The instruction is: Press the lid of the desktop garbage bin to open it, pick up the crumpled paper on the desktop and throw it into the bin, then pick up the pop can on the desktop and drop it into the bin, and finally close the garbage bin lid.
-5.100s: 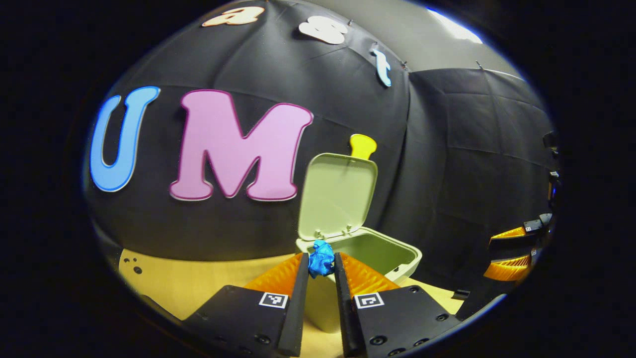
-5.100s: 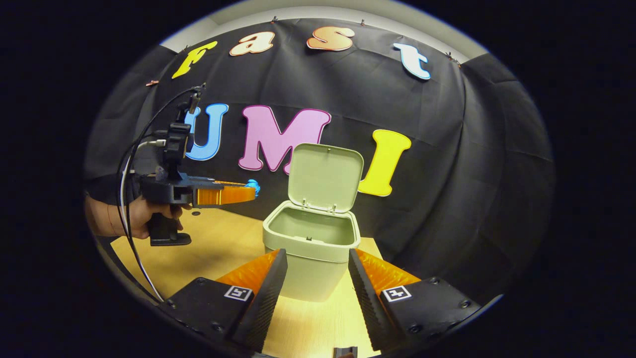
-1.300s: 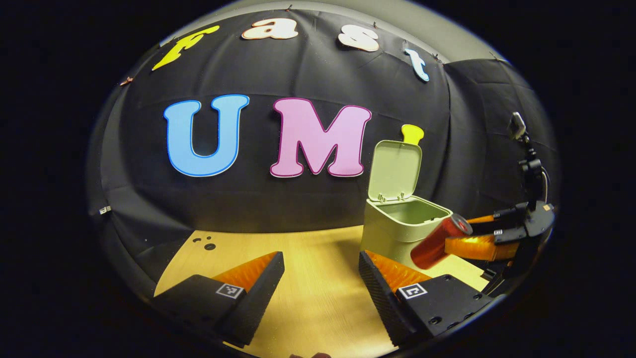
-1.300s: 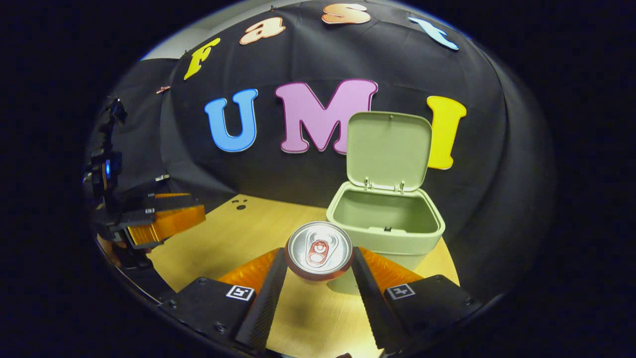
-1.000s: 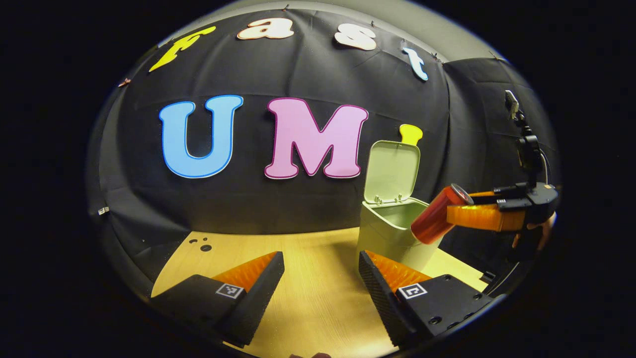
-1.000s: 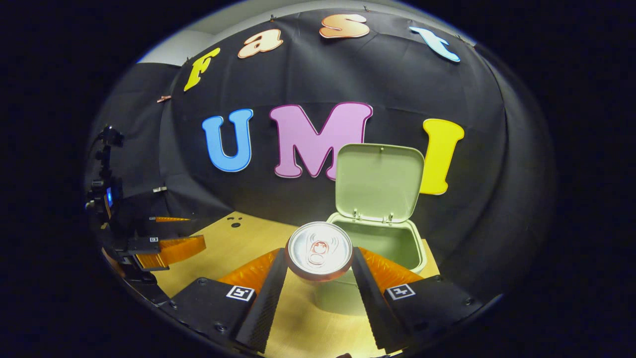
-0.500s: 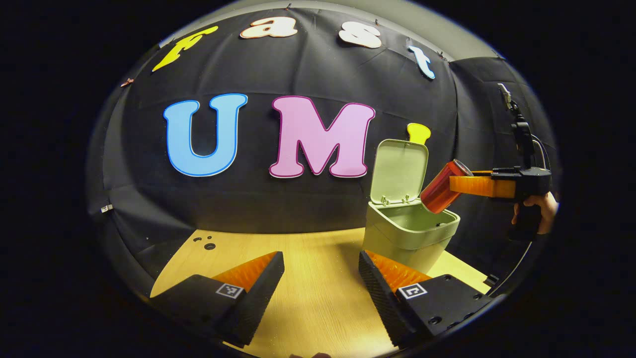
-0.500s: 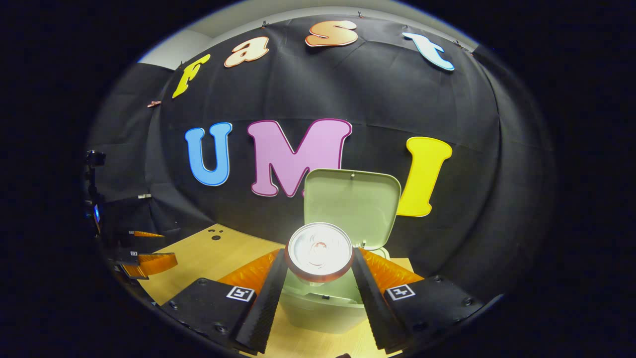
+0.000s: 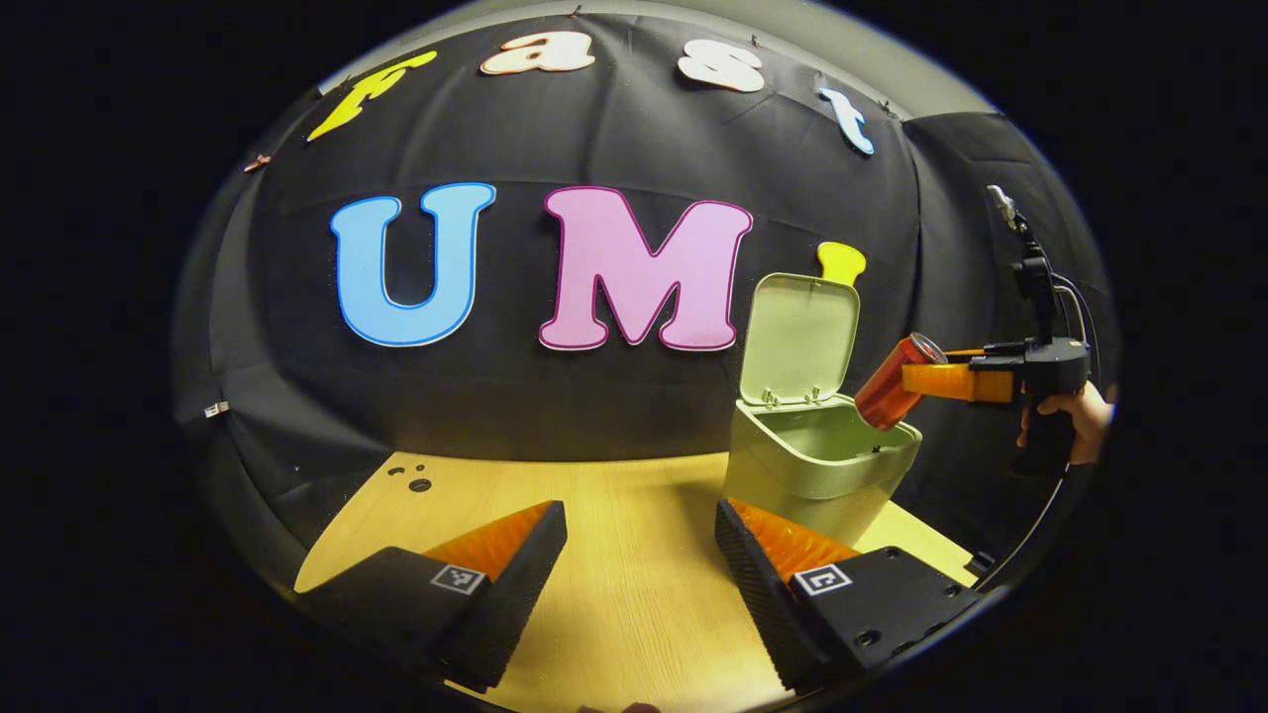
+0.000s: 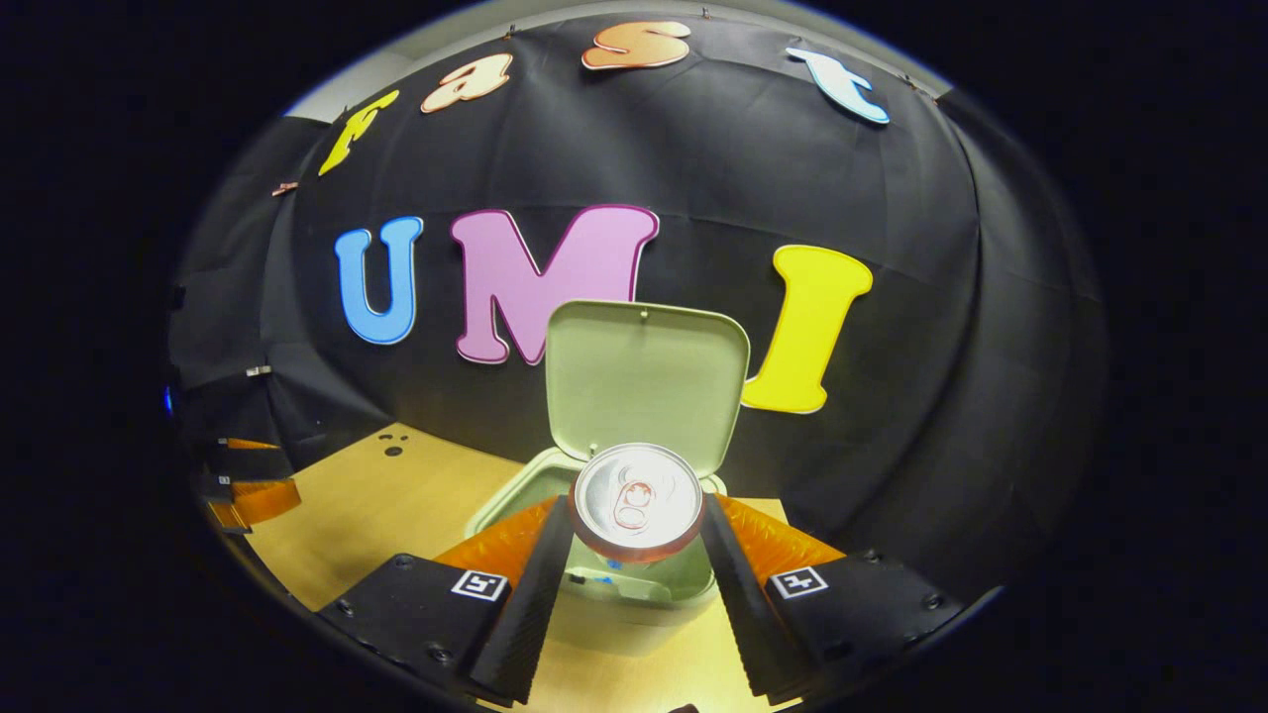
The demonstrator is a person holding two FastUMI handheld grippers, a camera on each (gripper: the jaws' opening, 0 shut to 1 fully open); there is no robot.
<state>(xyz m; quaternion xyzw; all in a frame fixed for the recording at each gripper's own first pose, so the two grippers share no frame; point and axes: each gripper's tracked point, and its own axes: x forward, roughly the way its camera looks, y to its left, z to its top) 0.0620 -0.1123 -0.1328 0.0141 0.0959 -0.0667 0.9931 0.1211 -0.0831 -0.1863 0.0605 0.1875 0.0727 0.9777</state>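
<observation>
Right gripper (image 10: pixel 636 535) has both fingers pressed against the sides of the can (image 10: pixel 635 500), whose silver top with its pull tab faces the camera in the right gripper view. Seen from the left gripper view, the same can (image 9: pixel 895 380) is red, tilted with its lower end pointing down toward the bin (image 9: pixel 822 458), and it hangs over the bin's right rim, above the opening; a hand (image 9: pixel 1078 420) holds that gripper (image 9: pixel 916 379) by its grip at the far right. In the right gripper view the bin (image 10: pixel 634 594) sits directly below and beyond the can, its lid (image 10: pixel 646 381) standing upright and swung back on its hinges. A small patch of blue, likely the paper (image 10: pixel 614 563), shows inside the bin just under the can, too little of it to be sure. Left gripper (image 9: pixel 639 564) is wide open with nothing between its fingers, held low over the table (image 9: pixel 624 584) to the left of the bin and well apart from it. It appears again at the left edge of the right gripper view (image 10: pixel 243 490), near the table's edge.
</observation>
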